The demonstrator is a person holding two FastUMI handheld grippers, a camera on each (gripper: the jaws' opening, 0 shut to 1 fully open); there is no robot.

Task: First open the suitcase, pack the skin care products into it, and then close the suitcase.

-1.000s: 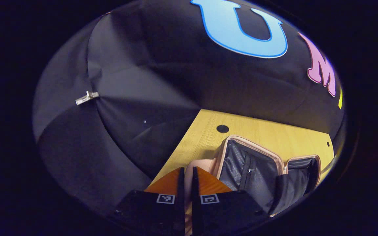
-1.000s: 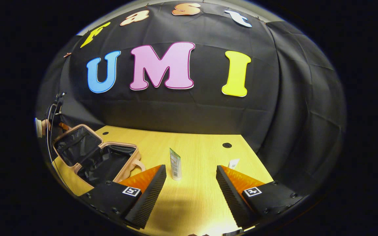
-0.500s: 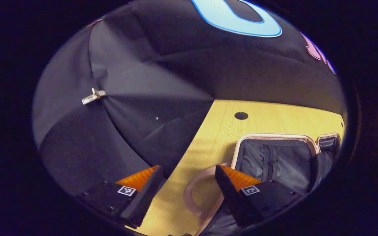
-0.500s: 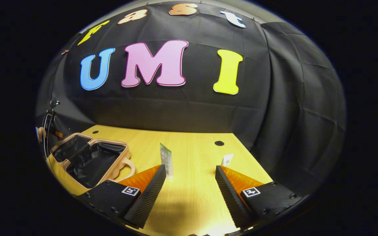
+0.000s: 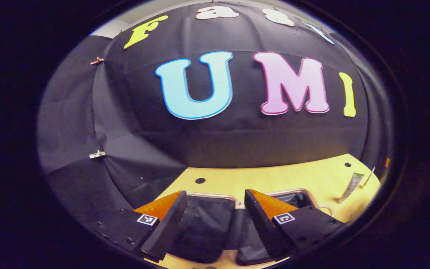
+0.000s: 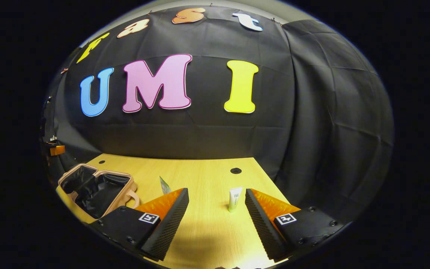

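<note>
The pink suitcase [image 6: 95, 188] lies open at the left edge of the wooden surface [image 6: 200, 231]. The left tongs [image 5: 211, 220], clamped on its handle a second ago, have let go and now hover apart above it. The right tongs [image 6: 215, 220], also apart, face a white tube [image 6: 234, 199] near the right edge, a green tube [image 6: 164, 185] beside it; packing can begin.

Wood-grain table [image 6: 207, 231], black fabric lining
Suitcase [image 6: 123, 190] at nine o'clock: smooth pink shell; ribbed orange gripper fingers [image 6: 164, 203], matt.
</note>
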